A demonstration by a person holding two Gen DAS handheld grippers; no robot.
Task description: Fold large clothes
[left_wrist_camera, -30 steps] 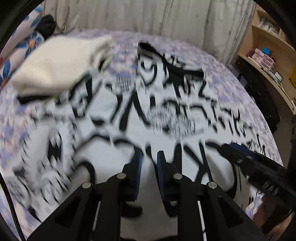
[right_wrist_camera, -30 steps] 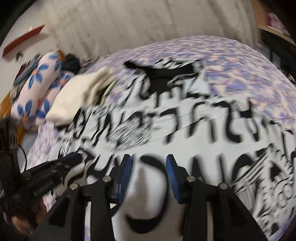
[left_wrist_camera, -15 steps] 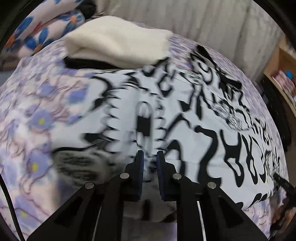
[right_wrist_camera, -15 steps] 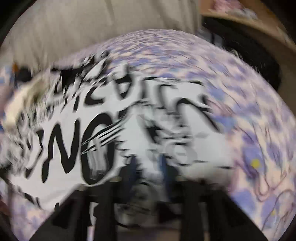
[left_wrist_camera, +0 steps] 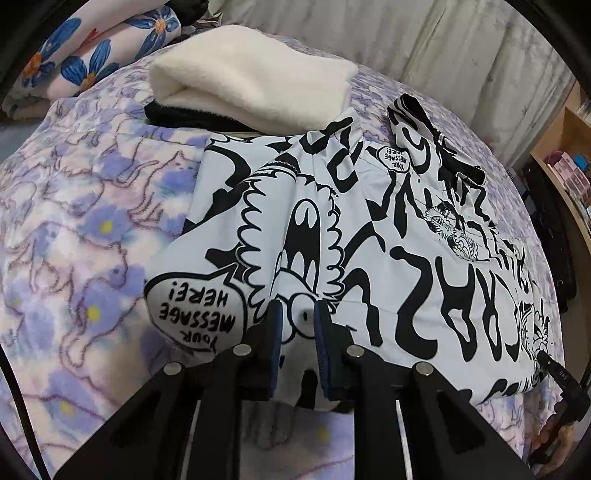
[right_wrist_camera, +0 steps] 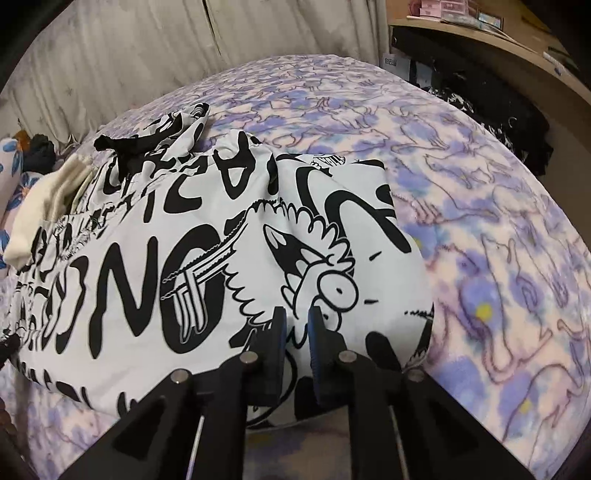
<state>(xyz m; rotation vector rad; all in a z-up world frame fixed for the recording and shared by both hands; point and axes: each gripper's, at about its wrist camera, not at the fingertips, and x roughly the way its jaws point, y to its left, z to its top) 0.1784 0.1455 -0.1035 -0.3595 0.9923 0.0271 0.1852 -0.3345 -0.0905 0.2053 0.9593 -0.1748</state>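
Observation:
A large white garment [left_wrist_camera: 376, 221] with bold black cartoon lettering lies spread across the bed, its black collar at the far side. My left gripper [left_wrist_camera: 298, 314] sits at the garment's near left edge beside a "your message here" bubble. A ridge of cloth is pinched between its blue pads, and the jaws are easing open. In the right wrist view the same garment [right_wrist_camera: 166, 266] fills the middle. My right gripper [right_wrist_camera: 296, 317] grips a fold near the near right corner, its jaws likewise opening slightly. A tip of the right gripper [left_wrist_camera: 554, 369] shows at the left view's far right.
A purple floral bedspread [left_wrist_camera: 74, 229] covers the bed. A folded cream blanket [left_wrist_camera: 251, 88] on a black item [left_wrist_camera: 173, 114] touches the garment's far left. Flowered pillows [left_wrist_camera: 85, 51] lie beyond. A wooden shelf [right_wrist_camera: 480, 33] and dark clutter [right_wrist_camera: 517, 118] stand at the right, curtains behind.
Both grippers have slid apart along the garment's near edge, left one leftward, right one rightward. The right jaws narrowed from wide apart onto a fold of cloth.

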